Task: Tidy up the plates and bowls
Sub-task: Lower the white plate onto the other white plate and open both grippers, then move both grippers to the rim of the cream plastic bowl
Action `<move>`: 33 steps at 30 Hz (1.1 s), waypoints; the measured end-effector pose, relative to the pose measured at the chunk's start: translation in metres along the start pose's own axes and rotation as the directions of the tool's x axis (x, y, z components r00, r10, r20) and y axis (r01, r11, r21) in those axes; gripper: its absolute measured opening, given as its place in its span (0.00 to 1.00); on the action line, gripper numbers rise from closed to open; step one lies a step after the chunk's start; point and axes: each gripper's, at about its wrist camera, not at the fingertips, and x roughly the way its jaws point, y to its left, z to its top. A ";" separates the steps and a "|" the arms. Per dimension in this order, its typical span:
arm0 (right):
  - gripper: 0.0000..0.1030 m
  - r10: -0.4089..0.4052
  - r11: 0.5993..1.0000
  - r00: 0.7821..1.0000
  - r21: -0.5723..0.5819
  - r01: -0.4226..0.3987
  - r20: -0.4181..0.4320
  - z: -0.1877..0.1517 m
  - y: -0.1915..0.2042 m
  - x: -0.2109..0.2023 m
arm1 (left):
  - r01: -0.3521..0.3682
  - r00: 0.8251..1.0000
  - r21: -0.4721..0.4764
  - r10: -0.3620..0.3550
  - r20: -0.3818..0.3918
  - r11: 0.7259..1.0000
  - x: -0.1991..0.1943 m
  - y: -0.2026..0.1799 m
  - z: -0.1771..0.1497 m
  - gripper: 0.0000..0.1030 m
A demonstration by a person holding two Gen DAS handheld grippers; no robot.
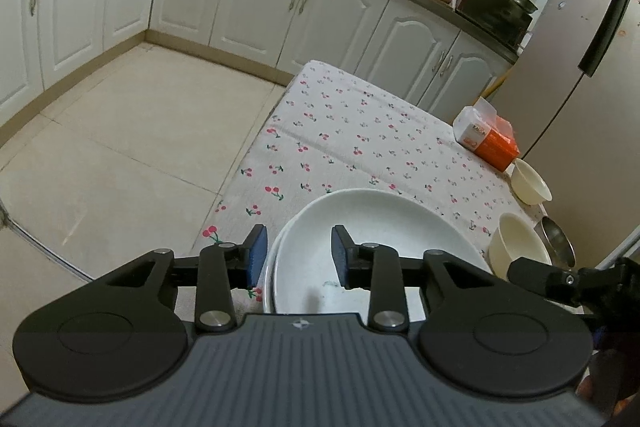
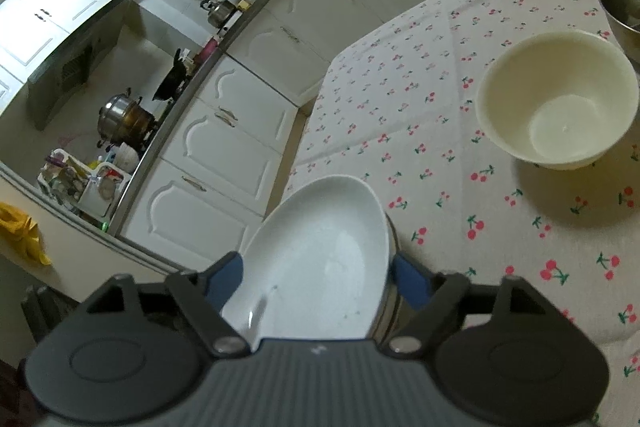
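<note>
White stacked plates sit between both tilted-down grippers — left gripper and right gripper spread, unpinching.

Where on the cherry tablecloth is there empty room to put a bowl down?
The widest bare patch of the cherry tablecloth runs from the white plates to its far edge, left of the tissue box. The right edge is crowded: two cream bowls and a steel bowl sit there.
</note>
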 end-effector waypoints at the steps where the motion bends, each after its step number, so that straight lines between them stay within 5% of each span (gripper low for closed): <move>1: 0.82 0.000 1.000 1.000 -0.002 0.000 -0.002 0.000 0.001 0.000 | 0.000 1.000 -0.001 0.000 0.003 1.000 -0.001 0.000 0.000 0.39; 12: 0.92 -0.012 1.000 0.999 0.019 0.011 0.036 -0.005 0.001 -0.022 | -0.052 0.994 0.063 0.046 0.096 0.997 -0.026 -0.003 -0.007 0.68; 19: 0.99 -0.053 0.997 0.991 0.054 0.047 0.120 -0.024 -0.011 -0.051 | -0.057 0.990 0.084 0.046 0.132 0.995 -0.039 -0.007 -0.018 0.98; 33: 0.99 -0.181 0.979 0.931 0.147 0.140 0.317 -0.066 -0.051 -0.126 | 0.075 0.996 0.152 -0.083 0.045 0.985 -0.047 -0.044 -0.049 1.00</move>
